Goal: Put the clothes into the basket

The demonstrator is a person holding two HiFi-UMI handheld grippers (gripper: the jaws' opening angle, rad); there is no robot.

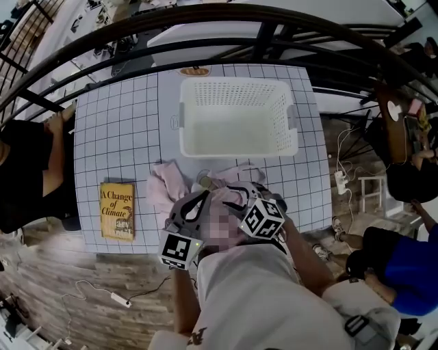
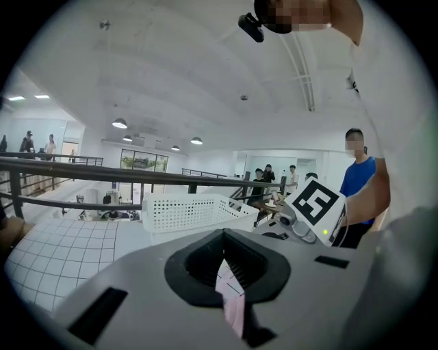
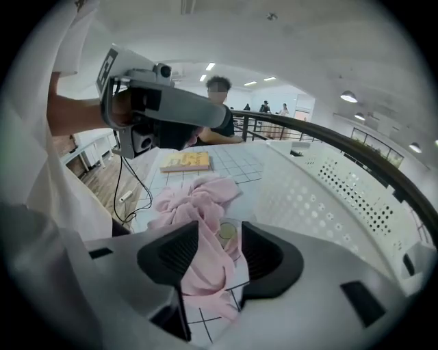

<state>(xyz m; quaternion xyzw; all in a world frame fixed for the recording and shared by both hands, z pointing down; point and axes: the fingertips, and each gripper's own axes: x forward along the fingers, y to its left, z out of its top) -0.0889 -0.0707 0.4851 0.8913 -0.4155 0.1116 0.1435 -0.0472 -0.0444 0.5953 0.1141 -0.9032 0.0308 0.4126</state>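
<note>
A crumpled pink garment lies on the gridded table, just in front of the empty white basket. My right gripper is open and tilted down over it, one jaw on each side of a fold of the pink garment. A small round cup-like thing sits by that fold. My left gripper has its jaws together, with only a thin slit that shows cloth and grid below. Nothing hangs from the left gripper, which is held above the table. Both grippers are at the near table edge.
A yellow book lies at the table's front left. The basket wall rises close on the right gripper's right. A dark curved railing runs behind the table. People stand around, one in black at the left. A cable lies on the floor.
</note>
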